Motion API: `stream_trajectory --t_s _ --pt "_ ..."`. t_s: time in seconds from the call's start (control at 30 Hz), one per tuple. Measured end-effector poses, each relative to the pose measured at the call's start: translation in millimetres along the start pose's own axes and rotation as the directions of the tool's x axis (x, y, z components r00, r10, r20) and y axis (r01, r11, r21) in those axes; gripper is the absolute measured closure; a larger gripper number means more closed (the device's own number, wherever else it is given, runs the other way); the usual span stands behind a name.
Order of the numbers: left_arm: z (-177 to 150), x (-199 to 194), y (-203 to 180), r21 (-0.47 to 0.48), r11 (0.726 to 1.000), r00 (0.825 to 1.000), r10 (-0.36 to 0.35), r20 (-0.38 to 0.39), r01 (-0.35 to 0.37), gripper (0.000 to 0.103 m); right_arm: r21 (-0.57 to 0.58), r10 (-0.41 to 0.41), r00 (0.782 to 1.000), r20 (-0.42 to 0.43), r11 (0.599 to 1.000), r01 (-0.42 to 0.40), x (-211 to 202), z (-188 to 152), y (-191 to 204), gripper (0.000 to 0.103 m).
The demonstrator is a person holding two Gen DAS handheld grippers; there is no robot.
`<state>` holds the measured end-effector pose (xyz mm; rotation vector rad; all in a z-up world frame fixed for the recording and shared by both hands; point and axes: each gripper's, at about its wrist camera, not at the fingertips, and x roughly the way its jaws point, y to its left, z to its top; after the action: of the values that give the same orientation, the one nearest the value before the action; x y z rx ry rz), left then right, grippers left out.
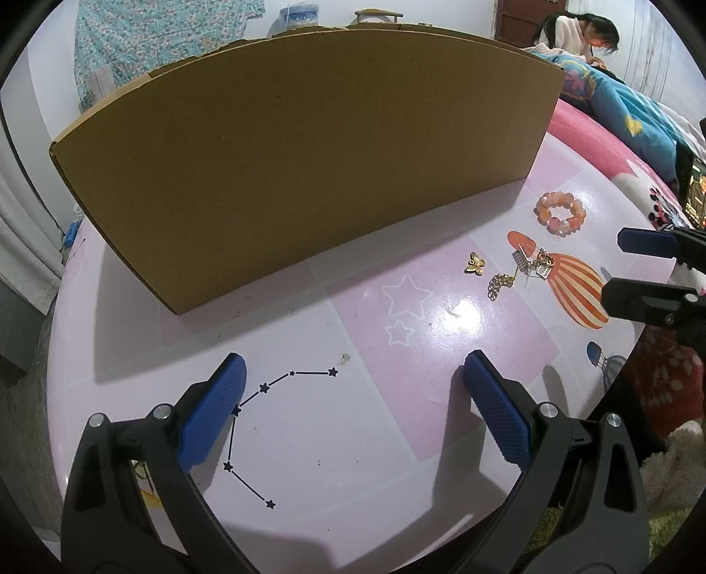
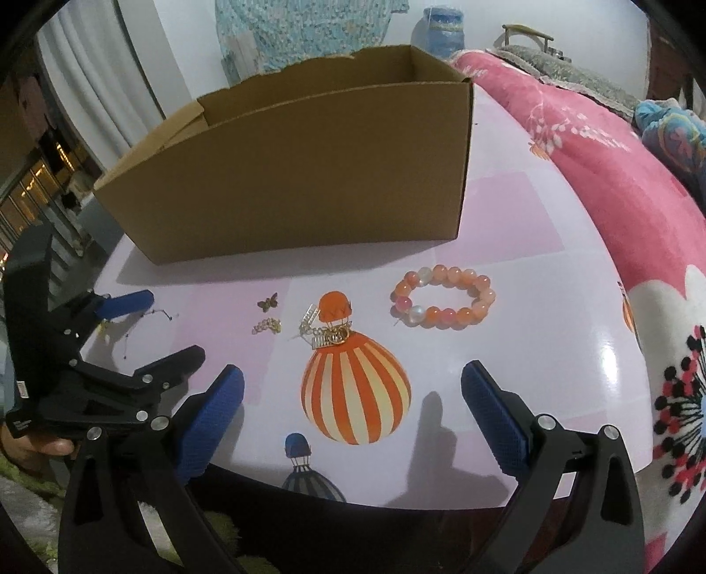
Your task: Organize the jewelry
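Note:
An open cardboard box (image 1: 309, 176) (image 2: 300, 176) stands at the back of the pink table. In front of it lie an orange bead bracelet (image 2: 442, 296) (image 1: 560, 213), a small gold butterfly charm (image 2: 268, 302) (image 1: 475, 263), a gold leaf-shaped piece (image 2: 267, 326) (image 1: 497, 285) and a tangle of silver and gold earrings (image 2: 324, 333) (image 1: 533, 262). My left gripper (image 1: 353, 379) is open over bare table, left of the jewelry. My right gripper (image 2: 353, 388) is open near the table's front edge, short of the earrings. Each gripper shows at the edge of the other's view.
The table (image 2: 507, 212) carries balloon and star prints. A pink blanket (image 2: 617, 176) and blue bedding (image 1: 626, 106) lie to the right, where a person (image 1: 578, 31) sits far back. A hand (image 2: 39, 446) holds the left gripper's handle. Green rug lies below the table edge.

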<state>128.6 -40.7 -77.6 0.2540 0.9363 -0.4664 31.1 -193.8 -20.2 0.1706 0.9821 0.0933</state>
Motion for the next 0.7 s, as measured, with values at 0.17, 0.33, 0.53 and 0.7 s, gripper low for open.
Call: stream_trajectory --t_s 0.17,0.33,0.53,0.7 --pt "-1 -4 -1 -0.006 1.000 1.000 0.009 0.028 -0.009 0.009 0.013 0.036 0.999 0.032 0.999 -0.037 -8 -1 -3 0.013" --pt "0 -22 -16 0.047 0.997 0.991 -0.060 0.118 0.055 0.020 0.032 0.073 0.996 0.046 0.997 -0.074 -8 -2 -6 0.023" --pt "6 -21 -37 0.110 0.982 0.979 -0.165 0.118 0.152 0.052 0.065 0.102 0.993 0.053 0.992 -0.105 -4 2 -11 0.037" --pt "15 -11 -61 0.176 0.968 0.975 -0.200 0.093 0.182 0.063 0.078 0.109 0.992 0.062 0.990 -0.114 -3 3 -16 0.041"
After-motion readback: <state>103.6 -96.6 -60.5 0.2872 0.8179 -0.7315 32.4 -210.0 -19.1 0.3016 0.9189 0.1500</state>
